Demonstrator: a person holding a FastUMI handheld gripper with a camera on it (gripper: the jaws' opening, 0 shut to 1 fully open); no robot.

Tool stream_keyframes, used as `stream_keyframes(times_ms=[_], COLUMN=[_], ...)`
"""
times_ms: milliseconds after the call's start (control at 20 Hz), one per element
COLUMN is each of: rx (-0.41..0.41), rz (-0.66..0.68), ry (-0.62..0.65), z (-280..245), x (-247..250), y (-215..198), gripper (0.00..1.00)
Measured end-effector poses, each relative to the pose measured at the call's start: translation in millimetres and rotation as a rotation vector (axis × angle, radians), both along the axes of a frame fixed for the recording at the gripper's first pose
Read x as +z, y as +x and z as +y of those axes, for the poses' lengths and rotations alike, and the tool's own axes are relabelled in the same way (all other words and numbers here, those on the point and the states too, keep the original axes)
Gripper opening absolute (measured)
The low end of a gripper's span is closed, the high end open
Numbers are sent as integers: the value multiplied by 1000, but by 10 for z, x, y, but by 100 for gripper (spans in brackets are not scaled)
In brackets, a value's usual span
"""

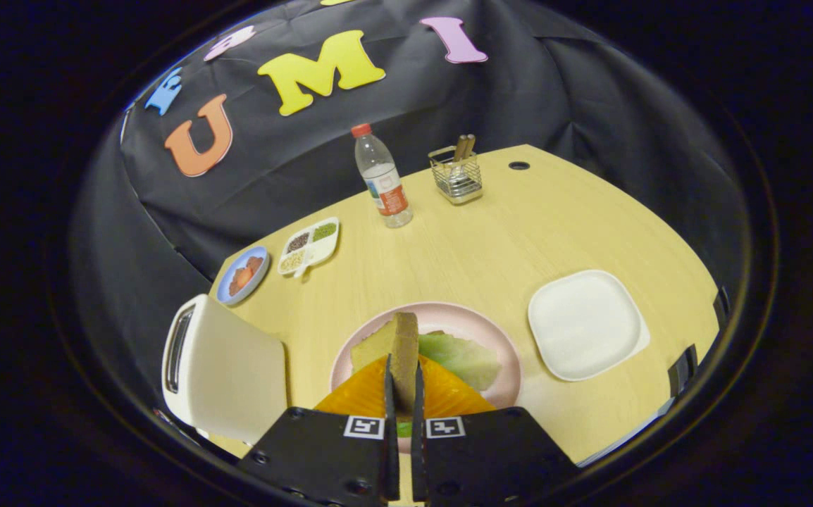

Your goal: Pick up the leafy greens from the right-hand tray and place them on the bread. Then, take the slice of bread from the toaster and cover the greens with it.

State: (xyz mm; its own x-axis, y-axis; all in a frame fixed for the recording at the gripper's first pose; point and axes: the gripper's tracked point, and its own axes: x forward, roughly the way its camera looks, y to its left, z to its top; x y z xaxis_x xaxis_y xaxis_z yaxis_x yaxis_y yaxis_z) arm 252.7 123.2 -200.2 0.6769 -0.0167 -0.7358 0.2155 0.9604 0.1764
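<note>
Tongs (401, 384) clamped tight on the bread slice (396, 345), both fingers pressing its sides, slice upright on edge right between them, hanging over the greens (461, 358) on the pink plate (501, 338). Toaster (220, 366) just left.

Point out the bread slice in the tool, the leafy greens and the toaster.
bread slice (402, 352): gripper view, crust edge between the tool's fingers.
leafy greens (464, 358): gripper view, middle of the leaf.
toaster (234, 370): gripper view, its broad side.
</note>
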Motion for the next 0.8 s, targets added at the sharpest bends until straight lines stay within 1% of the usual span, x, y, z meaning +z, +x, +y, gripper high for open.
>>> stream_keyframes(times_ms=[200,250,300,400,450,500,600,650,700,800], rx=[6,10,2,3,-9,-9,-15,-16,-14,-18], rz=[21,18,13,14,13,10,7,8,12,8], ry=[0,0,-10,-11,-17,-7,-12,-20,-18,-18], z=[-143,-175,-220,-261,-314,-300,-321,-353,-351,-372], x=[-230,-279,-311,-374,-387,-406,-445,-454,-468,-472], y=[-55,-53,-58,-61,-58,-41,-17,-19,-22,-13], gripper=[10,16,16,27,27,36,35,38,45,48])
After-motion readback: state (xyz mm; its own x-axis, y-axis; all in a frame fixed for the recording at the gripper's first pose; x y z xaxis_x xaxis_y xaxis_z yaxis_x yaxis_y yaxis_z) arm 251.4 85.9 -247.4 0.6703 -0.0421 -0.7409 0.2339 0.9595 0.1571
